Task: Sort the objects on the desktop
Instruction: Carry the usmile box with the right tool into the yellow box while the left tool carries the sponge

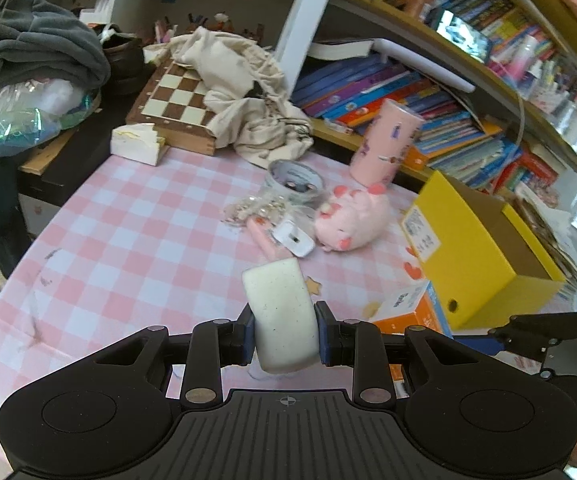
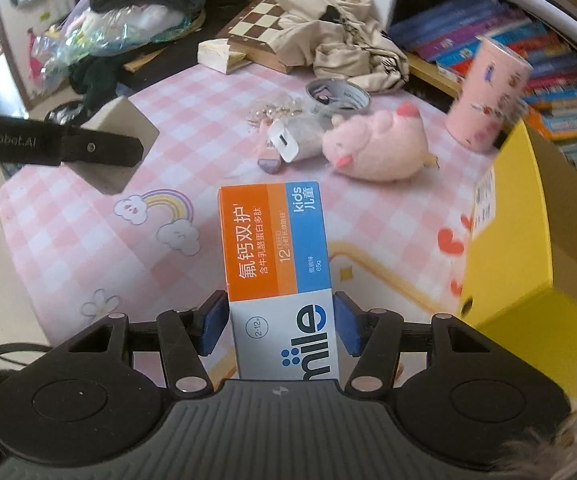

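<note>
A: What is the left gripper (image 1: pixel 286 330) carrying?

B: Its blue pads are clamped on a white rounded oblong block (image 1: pixel 282 316), speckled and soap-like, lifted clear of the pink-and-white checked tablecloth (image 1: pixel 136 240).

A: And the right gripper (image 2: pixel 281 326)?

B: Its jaws are closed against the sides of an orange, blue and white cardboard toothpaste box (image 2: pixel 278 276), also off the cloth. The yellow cardboard file box (image 2: pixel 528 248) lies just right of it, open side facing up.

A: What else sits near that yellow box?

B: Left of it, a pink plush pig (image 2: pixel 376 148) lies on its side. Beyond the box stands a pink printed cylinder cup (image 2: pixel 488 96). Further left of the pig are a white charger plug (image 2: pixel 284 142) and a small round tin (image 2: pixel 338 98).
</note>
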The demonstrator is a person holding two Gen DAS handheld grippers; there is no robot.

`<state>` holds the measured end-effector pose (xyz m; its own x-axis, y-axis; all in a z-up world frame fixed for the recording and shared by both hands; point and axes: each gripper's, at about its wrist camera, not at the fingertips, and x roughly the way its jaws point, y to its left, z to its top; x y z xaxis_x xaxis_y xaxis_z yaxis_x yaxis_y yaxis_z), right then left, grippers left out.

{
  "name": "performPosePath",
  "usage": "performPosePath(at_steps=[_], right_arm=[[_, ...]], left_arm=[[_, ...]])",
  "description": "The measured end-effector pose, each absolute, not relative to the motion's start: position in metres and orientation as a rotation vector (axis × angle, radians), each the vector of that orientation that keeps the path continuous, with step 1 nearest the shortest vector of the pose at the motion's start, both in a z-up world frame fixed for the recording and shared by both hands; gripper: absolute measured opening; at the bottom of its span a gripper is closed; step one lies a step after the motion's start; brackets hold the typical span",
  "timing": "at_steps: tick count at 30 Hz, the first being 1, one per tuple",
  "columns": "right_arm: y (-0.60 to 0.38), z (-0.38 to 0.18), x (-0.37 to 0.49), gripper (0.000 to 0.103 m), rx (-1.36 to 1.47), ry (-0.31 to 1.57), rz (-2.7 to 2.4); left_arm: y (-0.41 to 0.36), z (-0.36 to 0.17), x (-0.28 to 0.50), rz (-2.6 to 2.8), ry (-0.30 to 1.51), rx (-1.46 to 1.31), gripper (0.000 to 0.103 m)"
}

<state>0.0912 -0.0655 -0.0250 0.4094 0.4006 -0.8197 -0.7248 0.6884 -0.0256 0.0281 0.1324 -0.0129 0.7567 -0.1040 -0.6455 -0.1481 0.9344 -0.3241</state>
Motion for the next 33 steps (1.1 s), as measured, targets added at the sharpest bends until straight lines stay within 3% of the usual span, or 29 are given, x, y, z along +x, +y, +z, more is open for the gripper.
performPosePath(at_steps=[33], right_arm=[[-0.195,-0.015,0.018,0.054,-0.072,0.949,0.330]], left_arm=[[0.025,-0.004,0.027,-0.337,0.737,-0.218,0.028]])
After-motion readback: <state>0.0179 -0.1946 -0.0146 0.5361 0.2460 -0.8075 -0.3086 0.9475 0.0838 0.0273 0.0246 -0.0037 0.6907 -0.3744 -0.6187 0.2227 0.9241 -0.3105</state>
